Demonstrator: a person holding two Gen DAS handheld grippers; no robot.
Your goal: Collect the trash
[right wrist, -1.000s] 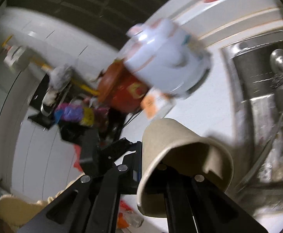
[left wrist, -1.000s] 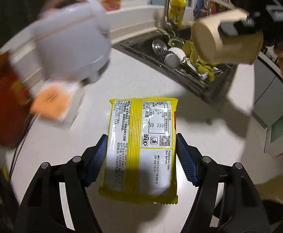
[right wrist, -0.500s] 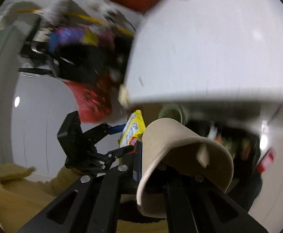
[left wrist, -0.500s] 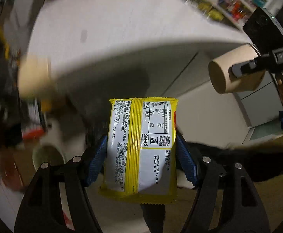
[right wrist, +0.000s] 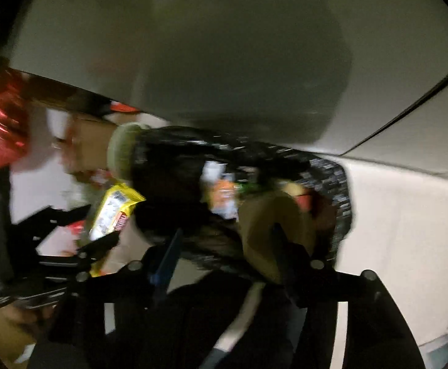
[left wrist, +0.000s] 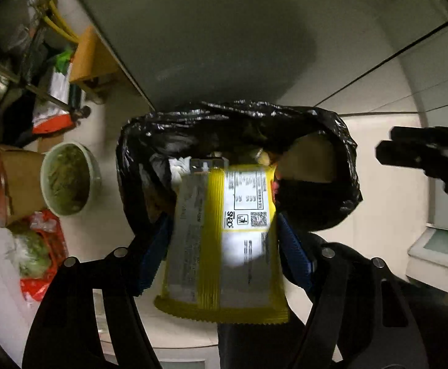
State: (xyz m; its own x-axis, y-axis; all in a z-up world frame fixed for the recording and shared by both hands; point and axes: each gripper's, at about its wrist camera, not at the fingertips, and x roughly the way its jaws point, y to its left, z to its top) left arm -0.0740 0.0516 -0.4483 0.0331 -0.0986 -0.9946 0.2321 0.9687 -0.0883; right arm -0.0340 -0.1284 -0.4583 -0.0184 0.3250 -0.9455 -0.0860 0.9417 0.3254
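Both claws dropped to the black bag (left wrist: 340, 166); left claw (left wrist: 224, 243) grips yellow wrapper (left wrist: 224, 246), right claw (right wrist: 227, 246) opening.

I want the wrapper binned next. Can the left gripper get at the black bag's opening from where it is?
Probably yes. The left gripper holds the yellow wrapper right above the open black trash bag; nothing blocks the mouth.

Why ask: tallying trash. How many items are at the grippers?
2: a wrapper in the left gripper; a cup between the right gripper's jaws, which have just been opening. More may hide in the bag.
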